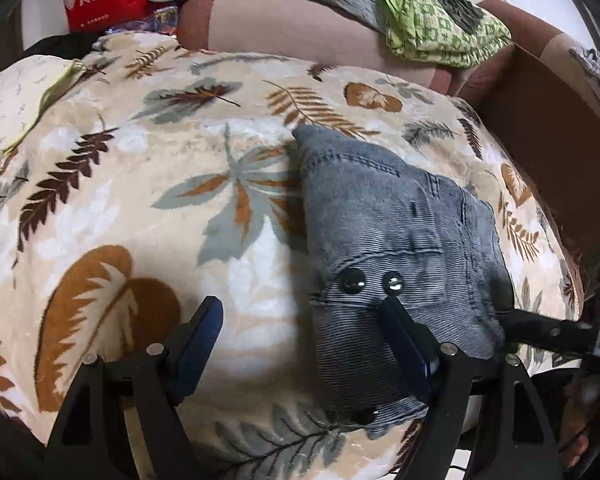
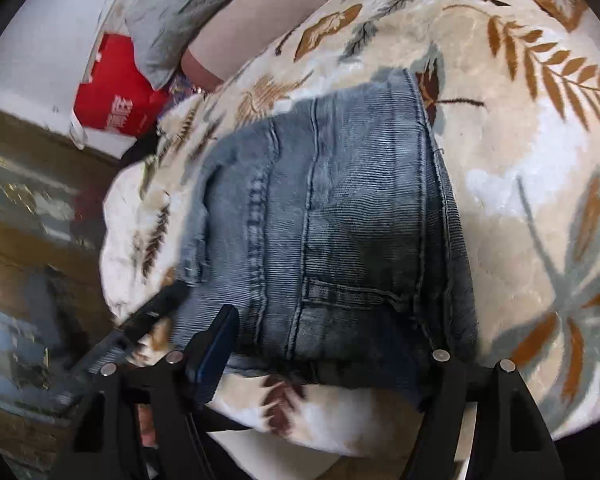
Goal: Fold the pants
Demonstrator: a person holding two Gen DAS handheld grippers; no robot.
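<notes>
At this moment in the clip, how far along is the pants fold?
Mostly done, it seems: the pants lie as a compact folded bundle on the leaf-print blanket, buttons up. In hand: nothing looks gripped; the left gripper is open with one finger resting on the denim, and the right gripper is spread wide around the bundle's near edge. Left, probably: tidying the edges, or one last fold.

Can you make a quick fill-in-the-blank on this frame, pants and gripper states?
1. The folded pants are made of grey-blue ____.
2. They lie on a blanket printed with ____.
3. The left hand-held gripper has its jaws ____.
4. Near its fingertip sit two dark round ____.

Missing: corduroy; leaves; open; buttons
</notes>
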